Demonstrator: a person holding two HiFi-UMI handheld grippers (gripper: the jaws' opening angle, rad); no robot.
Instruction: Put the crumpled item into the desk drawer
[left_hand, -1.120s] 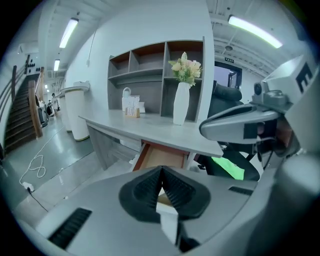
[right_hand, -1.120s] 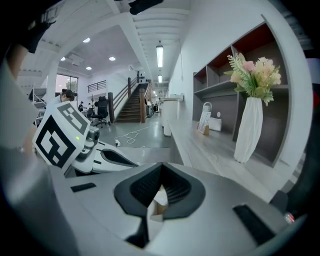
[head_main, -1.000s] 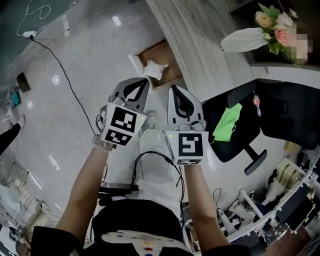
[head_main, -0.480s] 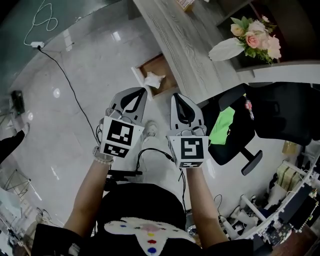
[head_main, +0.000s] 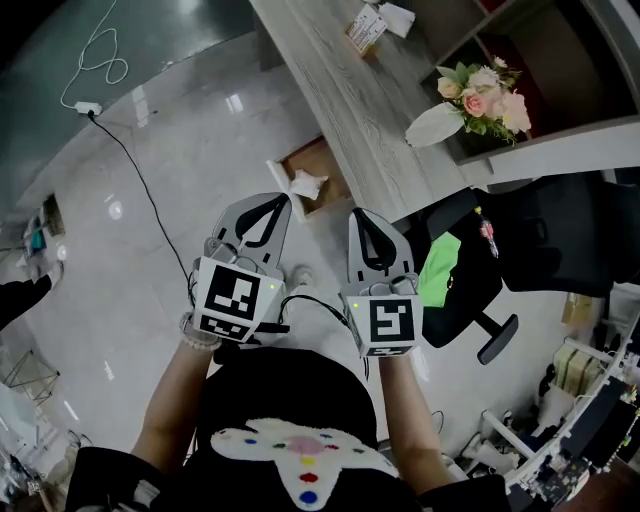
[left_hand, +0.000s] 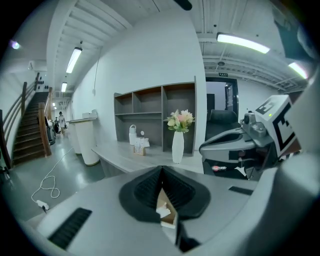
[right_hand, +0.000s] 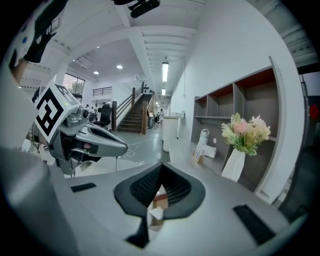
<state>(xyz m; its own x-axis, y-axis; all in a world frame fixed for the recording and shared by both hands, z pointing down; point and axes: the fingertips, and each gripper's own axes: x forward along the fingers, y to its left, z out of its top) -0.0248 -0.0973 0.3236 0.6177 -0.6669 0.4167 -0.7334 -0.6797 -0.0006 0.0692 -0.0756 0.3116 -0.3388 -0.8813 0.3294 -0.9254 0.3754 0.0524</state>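
Observation:
The crumpled white item (head_main: 305, 184) lies inside the open wooden drawer (head_main: 328, 164) under the grey desk (head_main: 345, 100). Both grippers are held high in front of the person's chest, well back from the drawer. My left gripper (head_main: 272, 201) is shut with nothing in it; its pads meet at the tips (left_hand: 161, 170). My right gripper (head_main: 362, 216) is shut and empty as well (right_hand: 160, 168). Through the slit under each pair of pads the drawer and the crumpled item (left_hand: 164, 213) (right_hand: 155, 214) show far below.
A white vase of flowers (head_main: 463, 92) and a small box (head_main: 366, 30) stand on the desk, before open shelves. A black office chair with a green cloth (head_main: 462, 262) is at the right. A cable (head_main: 140, 185) runs over the glossy floor at the left.
Both grippers have drawn back toward the person's body, still shut. The view has lifted, so the desk and drawer look farther off. The crumpled item stays in the drawer.

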